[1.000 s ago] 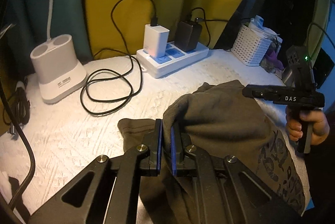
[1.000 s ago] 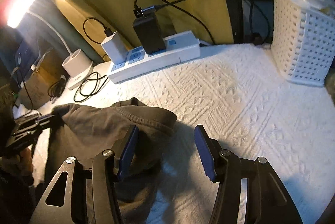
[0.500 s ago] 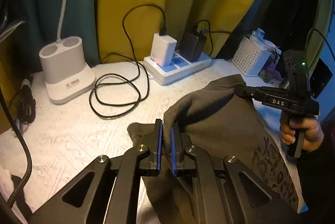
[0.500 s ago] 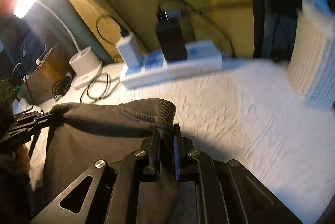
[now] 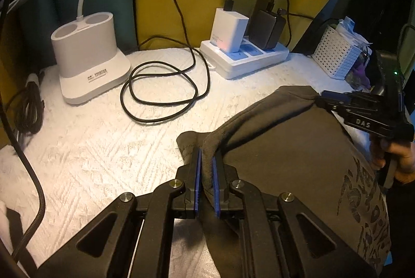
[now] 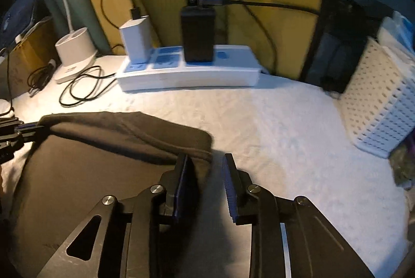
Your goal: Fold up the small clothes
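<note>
My left gripper (image 5: 206, 174) clamps the edge of the dark garment (image 5: 285, 161) lying on the white bedspread (image 5: 103, 148). My right gripper (image 6: 206, 183) is opening, its pads off the garment's corner.

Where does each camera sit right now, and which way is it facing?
Left wrist: sits on the left tongs, looking forward and down over the white bedspread; its pads are shut on the dark garment; the right tongs and a hand show at right.
Right wrist: sits on the right tongs, jaws opening, the garment's edge between them; the left tongs show at far left.
Shared: the garment, power strip, white basket, lamp base.
</note>
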Tool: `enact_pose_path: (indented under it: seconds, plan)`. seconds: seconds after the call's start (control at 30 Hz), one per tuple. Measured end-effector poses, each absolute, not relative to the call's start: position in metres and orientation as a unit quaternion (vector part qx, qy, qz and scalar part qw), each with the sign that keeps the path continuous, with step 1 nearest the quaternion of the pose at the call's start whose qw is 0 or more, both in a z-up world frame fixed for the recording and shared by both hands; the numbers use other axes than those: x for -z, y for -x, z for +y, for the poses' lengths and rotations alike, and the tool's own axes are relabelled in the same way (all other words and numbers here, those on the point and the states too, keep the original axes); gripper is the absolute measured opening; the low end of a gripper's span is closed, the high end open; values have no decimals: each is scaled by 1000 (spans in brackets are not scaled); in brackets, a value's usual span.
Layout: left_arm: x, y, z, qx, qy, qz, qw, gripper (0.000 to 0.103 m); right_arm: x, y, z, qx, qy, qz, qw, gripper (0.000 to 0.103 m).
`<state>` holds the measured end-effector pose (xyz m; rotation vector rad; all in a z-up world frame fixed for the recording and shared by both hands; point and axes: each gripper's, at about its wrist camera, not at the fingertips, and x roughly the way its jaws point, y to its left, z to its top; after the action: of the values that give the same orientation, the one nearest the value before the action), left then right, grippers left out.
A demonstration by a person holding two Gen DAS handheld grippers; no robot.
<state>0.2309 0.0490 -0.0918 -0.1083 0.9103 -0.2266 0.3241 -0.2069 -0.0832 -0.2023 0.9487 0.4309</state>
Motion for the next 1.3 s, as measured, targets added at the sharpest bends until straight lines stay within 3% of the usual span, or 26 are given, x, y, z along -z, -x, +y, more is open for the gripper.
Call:
enact_pose_path:
  seconds: [0.07,0.17,0.2,0.33,0.43,0.87,0.97,1.0,1.13,1.3]
  plan:
    - [91,-229,51,98,53,441,890,11,80,-321,-216,-184,106,453,866,42]
    - [86,-226,58,92,64,447,888,12,73,-314,-230,-151,121,450,872,43]
    - [82,-222,60,84,63,444,890,16,72,-311,-234,-147,122,452,872,43]
    - [65,-204,60,82,76,426,898,52,63,-294,-244,-151,117,452,871,48]
    - [53,-186,56,111,104,420,895,58,55,-277,-239,-161,111,447,873,68]
    - [67,-99,0,206,94,459,859,59,43,-190,-237,-192,80,453,867,68]
    - [72,-86,-7,214,88,465,854,58,45,-170,-237,-200,75,459,862,68]
    - [75,-82,-9,217,85,469,852,52,46,-166,-238,-200,72,460,862,68]
    - [91,-74,-15,213,64,483,847,10,57,-147,-240,-202,69,468,858,68]
    - [80,-60,-13,199,48,454,867,5,70,-127,-238,-206,80,469,855,67]
